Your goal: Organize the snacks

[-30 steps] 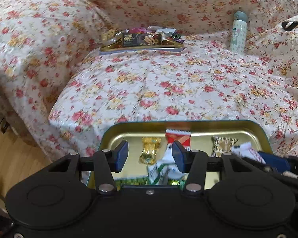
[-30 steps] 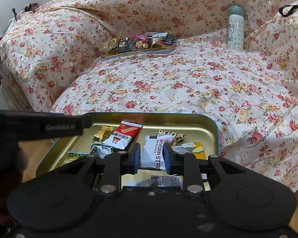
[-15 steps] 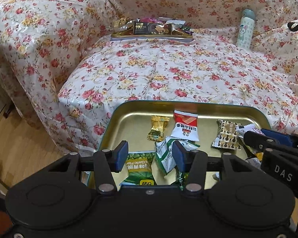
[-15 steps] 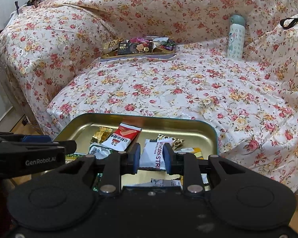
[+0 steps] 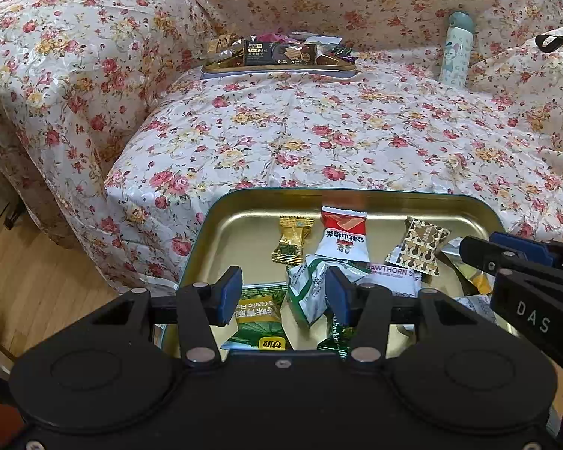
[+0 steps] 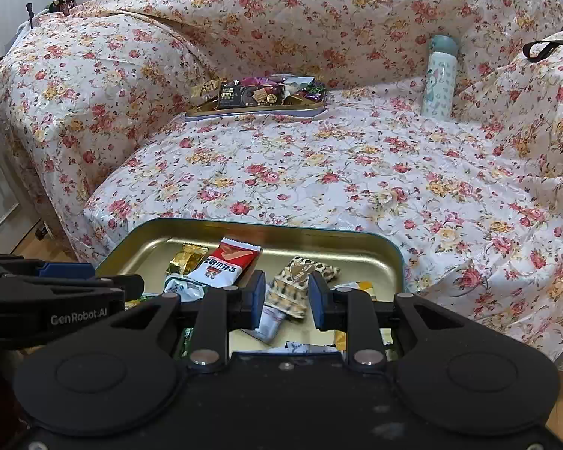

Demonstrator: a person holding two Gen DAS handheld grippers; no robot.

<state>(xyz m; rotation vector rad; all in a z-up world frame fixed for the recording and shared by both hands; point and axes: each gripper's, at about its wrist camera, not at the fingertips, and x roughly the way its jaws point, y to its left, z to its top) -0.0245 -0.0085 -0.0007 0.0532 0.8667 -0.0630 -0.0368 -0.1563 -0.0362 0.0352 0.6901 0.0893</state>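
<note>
Now that the hawthorn packet (image 5: 394, 280) isn't sitting between the right claw (image 6: 287, 296) fingers like half a second ago, it's lying in the near tray (image 5: 236, 240) among the other snacks. Right claw is half open, left claw (image 5: 283, 300) gapes wide, and both are empty. My guess is that one's sorted.

Ahead of my blue-padded black left gripper (image 5: 283, 296) I see a gold tray (image 5: 221, 232) with a teal rim holding a red-and-white packet (image 5: 342, 234), a gold candy (image 5: 291, 240) and a green bag (image 5: 261, 315), and beyond it a white cover (image 5: 319, 131) with red and yellow roses.
</note>
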